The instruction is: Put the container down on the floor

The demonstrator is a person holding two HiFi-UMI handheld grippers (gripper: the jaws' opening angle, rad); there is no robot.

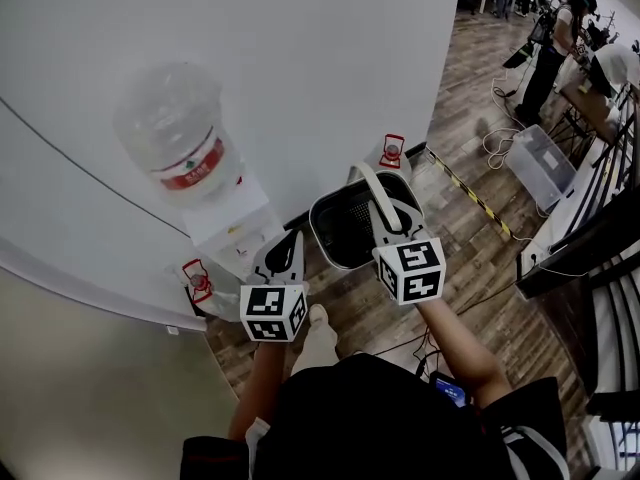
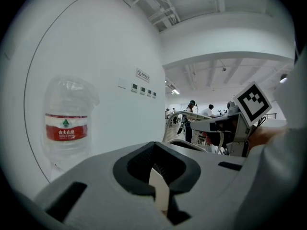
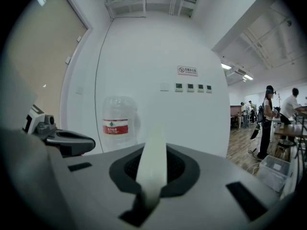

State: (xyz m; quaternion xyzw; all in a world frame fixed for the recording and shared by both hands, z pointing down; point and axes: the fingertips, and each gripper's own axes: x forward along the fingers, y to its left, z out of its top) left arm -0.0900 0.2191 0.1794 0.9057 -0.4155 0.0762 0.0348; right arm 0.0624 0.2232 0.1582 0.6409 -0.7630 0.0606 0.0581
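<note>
The right tool (image 1: 388,218) is clamped on the smooth, white strap handle (image 1: 367,180) of a dark, rounded, mesh-walled container (image 1: 345,230). The container appears to hang above the wood-plank floor (image 1: 470,258), at the floor's edge below the white wall (image 1: 330,58), not yet set down. The left tool (image 1: 283,256), jaws together and seemingly empty, hovers just beside the container.

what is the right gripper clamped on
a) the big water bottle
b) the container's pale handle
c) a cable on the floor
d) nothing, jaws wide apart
b: in the right gripper view, the right gripper has its jaws closed on the pale handle, and the head view shows that handle arching up from the dark container.
</note>
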